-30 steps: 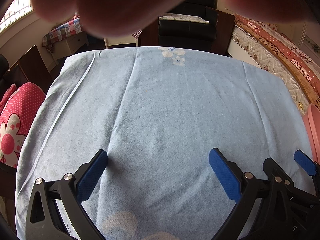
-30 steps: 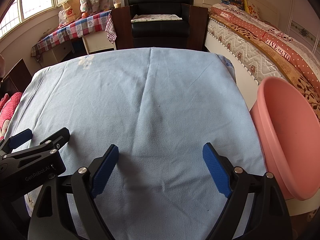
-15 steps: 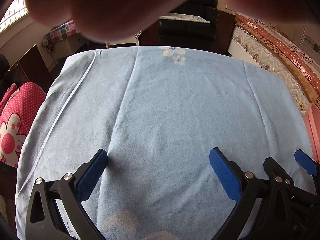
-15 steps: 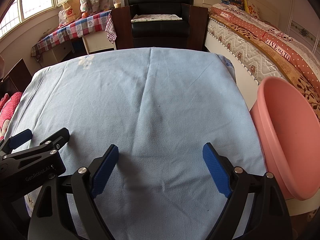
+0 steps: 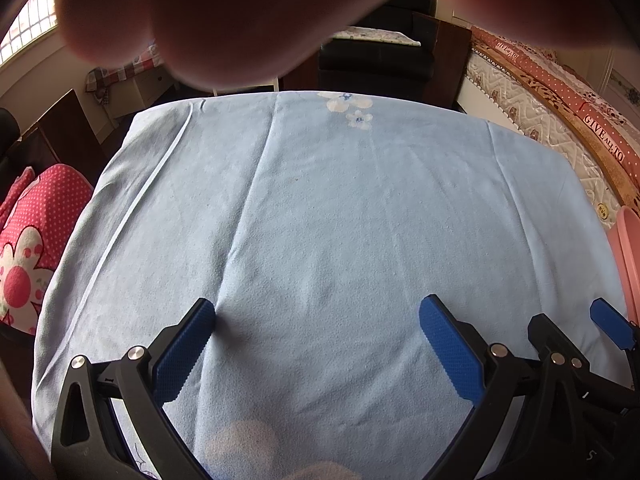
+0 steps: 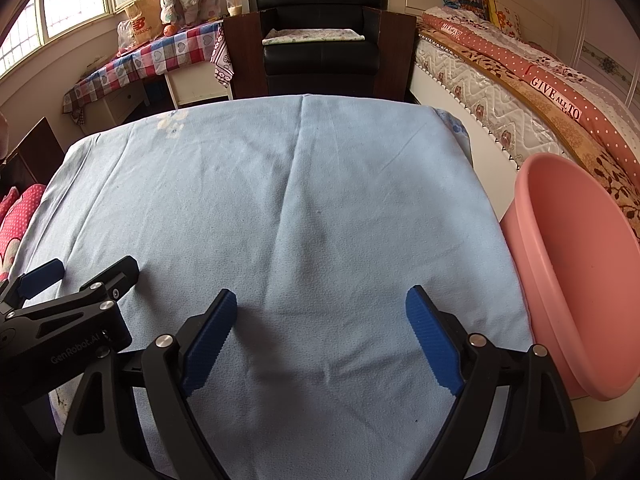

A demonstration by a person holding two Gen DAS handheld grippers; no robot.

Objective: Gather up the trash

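Note:
A light blue cloth (image 6: pixel 288 208) covers the table; I see no trash on it in either view. My right gripper (image 6: pixel 320 304) hovers open over the cloth's near part, nothing between its blue pads. A pink plastic basin (image 6: pixel 576 264) stands just right of the table, and its rim (image 5: pixel 628 240) shows in the left wrist view. My left gripper (image 5: pixel 316 312) is open too, over the near cloth, with nothing held. It appears at the left edge of the right wrist view (image 6: pixel 76 276). A blurred hand (image 5: pixel 224 12) covers the top of the left wrist view.
Behind the table stands a black armchair (image 6: pixel 320 32), with a checked-cloth side table (image 6: pixel 152 60) to its left. A bed with a pink dotted quilt (image 6: pixel 552 80) runs along the right. A red dotted cushion (image 5: pixel 36 232) lies at the table's left.
The blurred hand at the top of the left wrist view has shifted and covers a little more of it. Both grippers have stayed where they were.

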